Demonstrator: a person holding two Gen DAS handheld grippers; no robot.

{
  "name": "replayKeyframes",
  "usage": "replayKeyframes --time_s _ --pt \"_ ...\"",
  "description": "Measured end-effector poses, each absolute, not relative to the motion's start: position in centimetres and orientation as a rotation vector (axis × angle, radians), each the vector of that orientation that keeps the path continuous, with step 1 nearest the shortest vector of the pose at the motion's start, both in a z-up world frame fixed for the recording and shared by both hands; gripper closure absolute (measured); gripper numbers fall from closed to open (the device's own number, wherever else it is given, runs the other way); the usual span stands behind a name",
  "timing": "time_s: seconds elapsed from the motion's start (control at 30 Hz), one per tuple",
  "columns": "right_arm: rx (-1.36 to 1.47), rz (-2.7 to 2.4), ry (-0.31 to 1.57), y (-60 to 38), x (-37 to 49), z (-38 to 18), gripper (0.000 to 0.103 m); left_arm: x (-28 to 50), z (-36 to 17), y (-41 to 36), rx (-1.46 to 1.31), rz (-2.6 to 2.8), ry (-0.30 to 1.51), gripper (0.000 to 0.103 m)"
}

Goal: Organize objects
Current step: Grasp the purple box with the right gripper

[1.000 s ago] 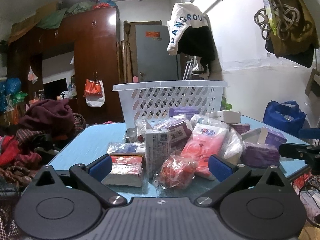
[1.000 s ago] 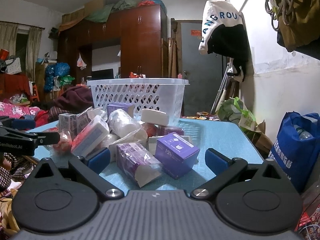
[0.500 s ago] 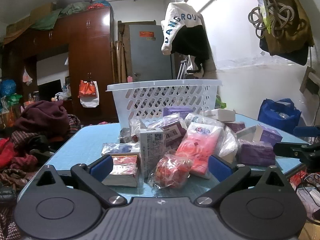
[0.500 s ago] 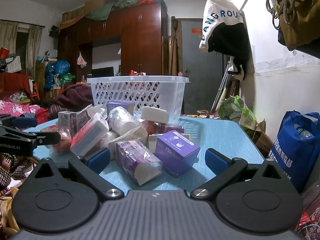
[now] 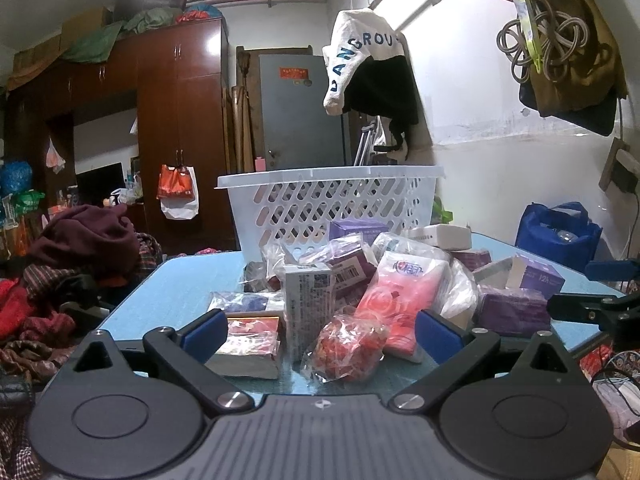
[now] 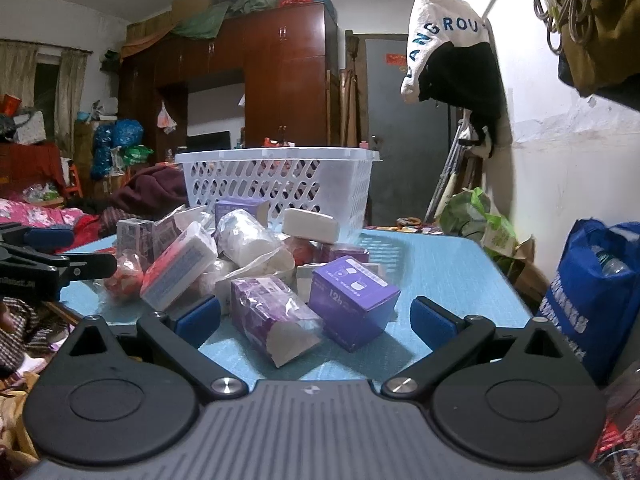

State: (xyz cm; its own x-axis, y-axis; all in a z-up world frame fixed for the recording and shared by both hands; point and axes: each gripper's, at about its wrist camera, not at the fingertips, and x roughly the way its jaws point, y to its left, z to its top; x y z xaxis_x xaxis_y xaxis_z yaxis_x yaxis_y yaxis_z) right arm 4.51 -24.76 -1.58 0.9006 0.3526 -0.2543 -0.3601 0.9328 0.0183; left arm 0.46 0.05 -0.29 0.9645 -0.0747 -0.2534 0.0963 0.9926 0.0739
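A heap of small packets and boxes lies on a blue table [image 5: 176, 292]. Behind the heap stands a white slotted basket [image 5: 332, 204], also the basket [image 6: 280, 184] in the right wrist view. My left gripper [image 5: 320, 330] is open near the table's front edge; a red crinkly bag [image 5: 348, 348], a grey carton [image 5: 308, 304] and a red-topped pack [image 5: 248, 344] lie between its fingers, untouched. My right gripper [image 6: 316, 318] is open around a purple wrapped pack [image 6: 272, 316] and a purple box [image 6: 352, 300], gripping neither.
A pile of dark clothes [image 5: 84, 248] lies left of the table. A blue bag [image 6: 596, 296] stands on the floor to the right. A wardrobe [image 5: 176, 128] and a grey door [image 5: 300, 112] are behind. Each gripper shows at the edge of the other's view.
The left gripper has swung slightly to the left and nearer the heap. The right gripper has barely moved. Both stay open.
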Motion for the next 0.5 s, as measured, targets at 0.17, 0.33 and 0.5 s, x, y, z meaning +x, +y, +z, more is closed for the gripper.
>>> replayKeyframes --time_s 0.17,0.33,0.5 --pt "-0.022 0.36 0.255 -25.3 4.6 -1.6 0.0 0.2 -0.1 0.4 0.076 -0.102 0.232 0.002" --pt "0.02 0.36 0.24 -26.7 4.8 -1.3 0.004 0.0 0.0 -0.5 0.103 -0.186 0.208 0.003" --pt "0.029 0.342 0.261 -28.2 6.3 -1.0 0.023 1.5 0.1 -2.6 0.152 -0.259 0.21 0.006"
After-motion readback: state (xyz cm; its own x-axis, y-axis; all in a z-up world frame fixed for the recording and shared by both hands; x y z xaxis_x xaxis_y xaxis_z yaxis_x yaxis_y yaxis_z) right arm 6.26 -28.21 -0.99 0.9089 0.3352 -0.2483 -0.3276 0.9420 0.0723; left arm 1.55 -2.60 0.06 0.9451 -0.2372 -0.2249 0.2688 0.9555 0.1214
